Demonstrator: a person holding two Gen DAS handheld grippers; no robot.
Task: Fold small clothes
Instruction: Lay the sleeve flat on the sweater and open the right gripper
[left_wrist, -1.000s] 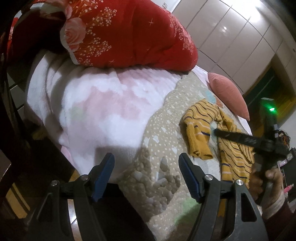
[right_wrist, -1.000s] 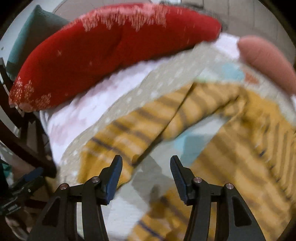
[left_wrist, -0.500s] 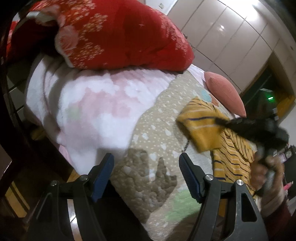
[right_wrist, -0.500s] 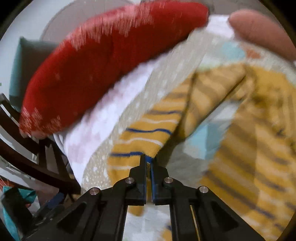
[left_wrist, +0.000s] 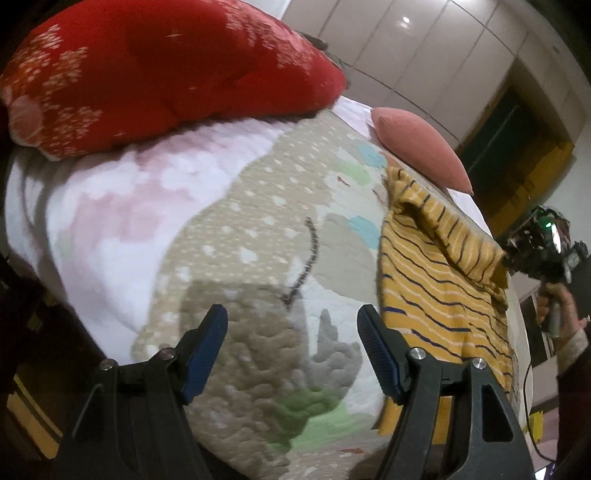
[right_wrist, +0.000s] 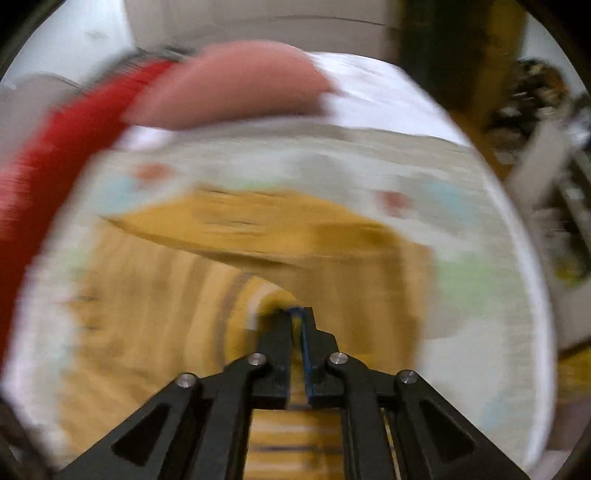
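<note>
The yellow striped top (left_wrist: 436, 295) lies on the patterned quilt (left_wrist: 258, 229) at the near right of the bed, and its sleeve (left_wrist: 458, 236) now stretches across the body towards the far right edge. A second ago that sleeve lay spread out to the left; half a second ago the right gripper (right_wrist: 297, 314) shut on its cuff, and since then it has carried the cuff over the garment. The jaws are pinched together with a sliver of yellow cloth between them. This looks like the first sleeve fold well under way, with the cuff not yet released.

The left gripper (left_wrist: 291, 343) hangs wide open over the quilt just left of the top, holding nothing.

The right wrist view is heavily smeared by motion, so where the cuff sits over the body cannot be told. In the left view, the top's lower hem is hidden behind the gripper finger. The red duvet (left_wrist: 166, 70) and pink pillow (left_wrist: 417, 147) sit further back.
</note>
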